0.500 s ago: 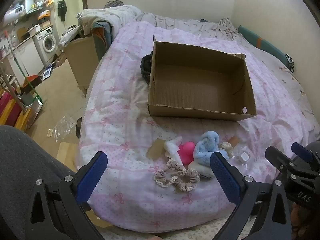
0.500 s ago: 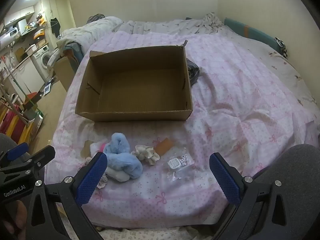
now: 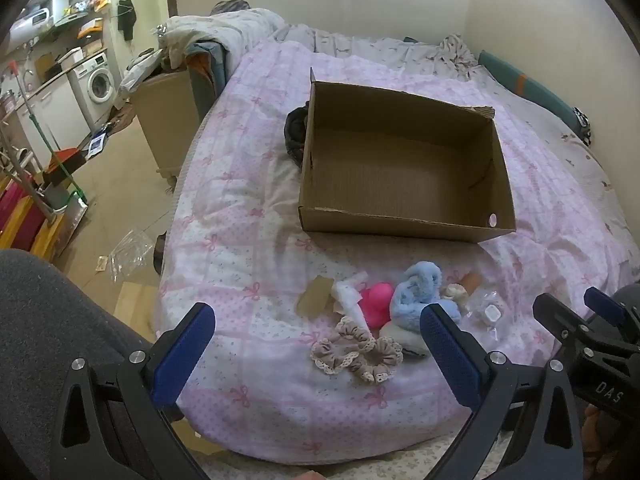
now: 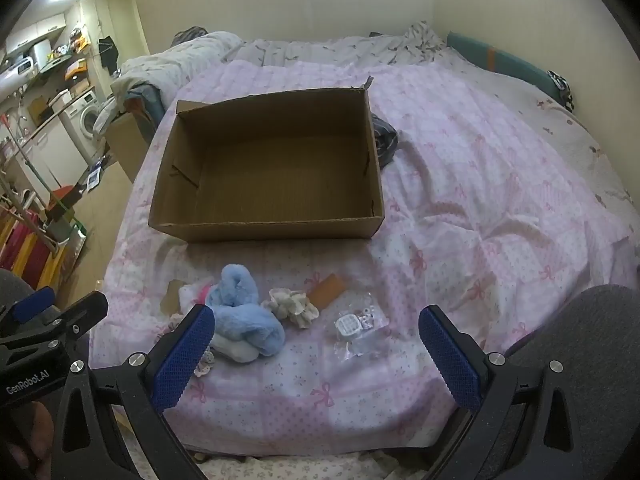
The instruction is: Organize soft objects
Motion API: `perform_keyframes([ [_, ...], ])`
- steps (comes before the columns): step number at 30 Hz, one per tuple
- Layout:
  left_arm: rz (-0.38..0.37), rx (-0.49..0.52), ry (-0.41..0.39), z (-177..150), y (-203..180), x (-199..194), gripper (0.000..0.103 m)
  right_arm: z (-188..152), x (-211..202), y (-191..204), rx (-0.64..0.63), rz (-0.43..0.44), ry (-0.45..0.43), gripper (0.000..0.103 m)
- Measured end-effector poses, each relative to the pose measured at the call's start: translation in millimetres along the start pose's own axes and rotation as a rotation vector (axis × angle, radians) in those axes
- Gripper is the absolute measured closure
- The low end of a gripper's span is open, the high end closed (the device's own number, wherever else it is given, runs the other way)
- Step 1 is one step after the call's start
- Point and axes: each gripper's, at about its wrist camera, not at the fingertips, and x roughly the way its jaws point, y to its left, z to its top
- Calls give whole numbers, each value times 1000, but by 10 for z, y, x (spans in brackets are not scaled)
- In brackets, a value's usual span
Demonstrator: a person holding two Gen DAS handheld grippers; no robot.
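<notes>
An empty cardboard box (image 3: pixel 404 188) (image 4: pixel 272 168) sits open on the pink bed. In front of it lies a small pile: a fluffy blue piece (image 3: pixel 418 292) (image 4: pixel 244 308), a pink soft thing (image 3: pixel 376 304), beige lace scrunchies (image 3: pixel 356 352), a cream scrunchie (image 4: pixel 292 304) and a white pad (image 3: pixel 400 338). My left gripper (image 3: pixel 316 356) is open and empty, held near the bed's front edge before the pile. My right gripper (image 4: pixel 316 356) is open and empty, to the right of the pile.
A clear plastic packet with a small white case (image 4: pixel 356 326) (image 3: pixel 490 314) and brown card tags (image 4: pixel 328 290) (image 3: pixel 314 296) lie by the pile. A dark cloth (image 3: pixel 294 132) lies beside the box. The floor and a laundry bin (image 3: pixel 168 120) are at the left.
Both grippers have shifted slightly; the scene sits a little differently in view. Nothing was grasped or moved.
</notes>
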Motion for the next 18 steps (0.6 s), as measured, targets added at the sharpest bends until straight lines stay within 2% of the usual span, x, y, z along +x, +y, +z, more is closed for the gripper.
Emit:
perform_keyframes([
  [18,13,10,9,-30,8,34,1,-7,18,3,-2,-8,6,0],
])
